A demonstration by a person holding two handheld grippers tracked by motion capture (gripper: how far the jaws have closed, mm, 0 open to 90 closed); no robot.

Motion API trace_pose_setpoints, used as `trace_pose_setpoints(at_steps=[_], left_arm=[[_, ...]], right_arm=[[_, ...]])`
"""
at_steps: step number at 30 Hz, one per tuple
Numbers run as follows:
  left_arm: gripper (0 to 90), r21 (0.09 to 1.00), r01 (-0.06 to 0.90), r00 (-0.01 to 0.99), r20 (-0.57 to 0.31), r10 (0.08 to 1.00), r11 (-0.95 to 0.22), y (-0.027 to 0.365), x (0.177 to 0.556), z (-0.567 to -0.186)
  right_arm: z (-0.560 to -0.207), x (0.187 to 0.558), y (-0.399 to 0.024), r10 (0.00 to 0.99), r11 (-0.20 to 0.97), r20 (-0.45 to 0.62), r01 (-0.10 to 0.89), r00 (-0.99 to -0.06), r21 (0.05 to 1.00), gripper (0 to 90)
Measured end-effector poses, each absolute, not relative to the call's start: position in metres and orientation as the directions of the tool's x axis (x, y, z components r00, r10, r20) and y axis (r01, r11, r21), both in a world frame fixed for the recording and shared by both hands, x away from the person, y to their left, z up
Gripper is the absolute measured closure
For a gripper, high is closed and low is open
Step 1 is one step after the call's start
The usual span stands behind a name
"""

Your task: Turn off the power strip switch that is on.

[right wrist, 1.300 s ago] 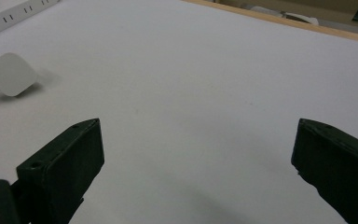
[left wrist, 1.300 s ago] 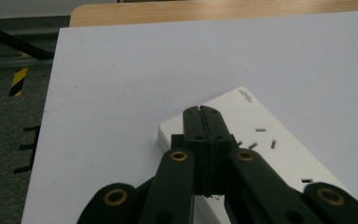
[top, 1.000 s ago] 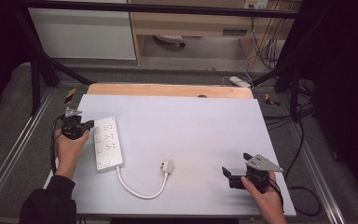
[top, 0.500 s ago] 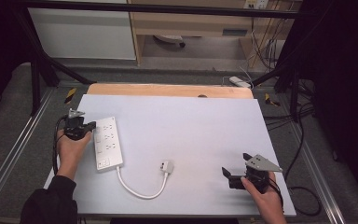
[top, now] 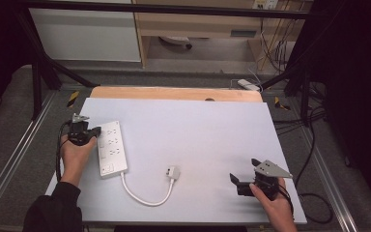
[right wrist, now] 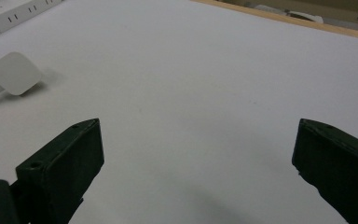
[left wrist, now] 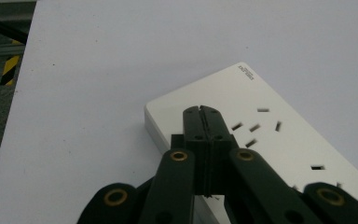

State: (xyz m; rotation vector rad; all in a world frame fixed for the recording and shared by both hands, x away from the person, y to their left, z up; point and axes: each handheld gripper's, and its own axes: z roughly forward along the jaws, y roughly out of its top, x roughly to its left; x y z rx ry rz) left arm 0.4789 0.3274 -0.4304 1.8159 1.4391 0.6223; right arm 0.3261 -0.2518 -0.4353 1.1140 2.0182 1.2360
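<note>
A white power strip (top: 111,148) lies on the left of the white table top (top: 198,130), its white cord curving to a white plug (top: 172,172) near the middle. My left gripper (top: 95,131) is shut, its tips resting over the strip's near corner (left wrist: 177,116) with nothing between the jaws (left wrist: 200,111). At the table's right front, a hand holds my right gripper (top: 235,182), jaws wide open over bare table (right wrist: 196,154). The plug (right wrist: 13,73) lies well off to its left, the strip's end (right wrist: 14,18) beyond it.
A wooden strip (top: 174,93) edges the table's far side. Metal frame rails (top: 14,154) run along both sides, with cables (top: 314,203) on the floor at the right. A white adapter (top: 248,84) lies on the floor behind the table.
</note>
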Motion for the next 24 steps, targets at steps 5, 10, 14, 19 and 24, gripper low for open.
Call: trace_pose_setpoints(at_steps=[5,10,14,19,24], left_arm=[[90.0,0.782,0.612,0.262,-0.061,0.963,-0.116,0.3261,0.4797,-0.4305],[90.0,0.786,0.607,0.261,-0.054,0.964,-0.120,0.3255,0.4797,-0.4309],[90.0,0.785,0.608,0.261,-0.053,0.964,-0.121,0.3258,0.4796,-0.4309],[90.0,0.786,0.605,0.262,-0.052,0.964,-0.122,0.3257,0.4796,-0.4311],[90.0,0.786,0.606,0.265,-0.054,0.963,-0.123,0.3265,0.4796,-0.4312]], right_arm=[[-0.4354,0.3262,-0.2519,0.849,0.248,-0.015,0.374,-0.528,0.894,2.6],[-0.4357,0.3266,-0.2521,0.851,0.247,-0.014,0.376,-0.525,0.893,2.6],[-0.4358,0.3263,-0.2517,0.850,0.248,-0.014,0.376,-0.527,0.893,2.6],[-0.4357,0.3263,-0.2520,0.850,0.248,-0.014,0.376,-0.527,0.893,2.6],[-0.4360,0.3269,-0.2520,0.849,0.249,-0.015,0.374,-0.528,0.893,2.6]])
